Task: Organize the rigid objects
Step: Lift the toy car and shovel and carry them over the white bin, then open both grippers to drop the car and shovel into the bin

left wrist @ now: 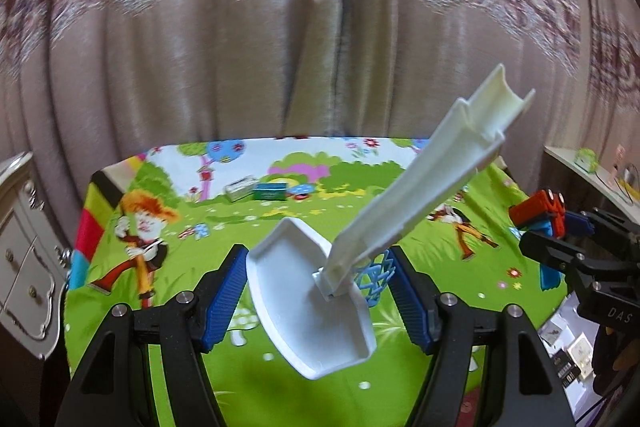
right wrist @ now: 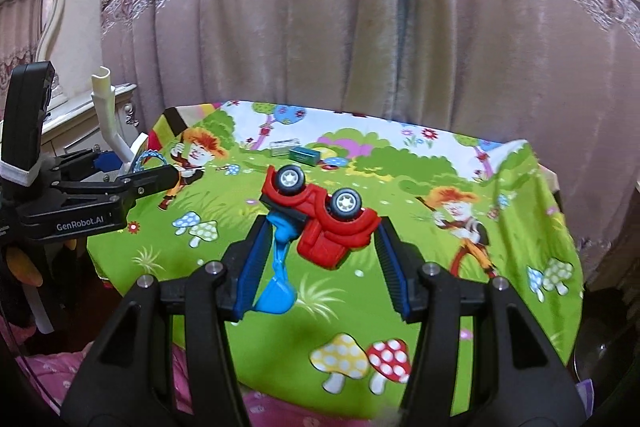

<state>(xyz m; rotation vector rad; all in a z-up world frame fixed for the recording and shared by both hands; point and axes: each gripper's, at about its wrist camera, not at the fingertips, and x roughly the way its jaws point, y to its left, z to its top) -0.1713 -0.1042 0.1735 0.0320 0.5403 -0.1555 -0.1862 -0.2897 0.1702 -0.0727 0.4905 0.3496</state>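
My left gripper [left wrist: 318, 255] is shut on a white toy shovel [left wrist: 304, 307]. Its scoop sits between the blue pads and its long handle [left wrist: 432, 179] slants up to the right. A blue lattice piece [left wrist: 376, 279] is wedged against the right pad. Both hang above the cartoon tablecloth [left wrist: 160, 307]. My right gripper [right wrist: 322, 223] is shut on an upside-down red toy car [right wrist: 328, 223], wheels up, with a blue scoop [right wrist: 280, 267] pressed against its left pad. The right gripper [left wrist: 560, 227] also shows in the left wrist view, and the left gripper [right wrist: 160, 179] in the right wrist view.
Two small boxes, one whitish [left wrist: 240, 188] and one green [left wrist: 272, 191], lie at the table's far side. A patterned curtain [left wrist: 320, 47] hangs right behind the table. A white dresser [left wrist: 24, 267] stands to the left and a shelf [left wrist: 592, 179] to the right.
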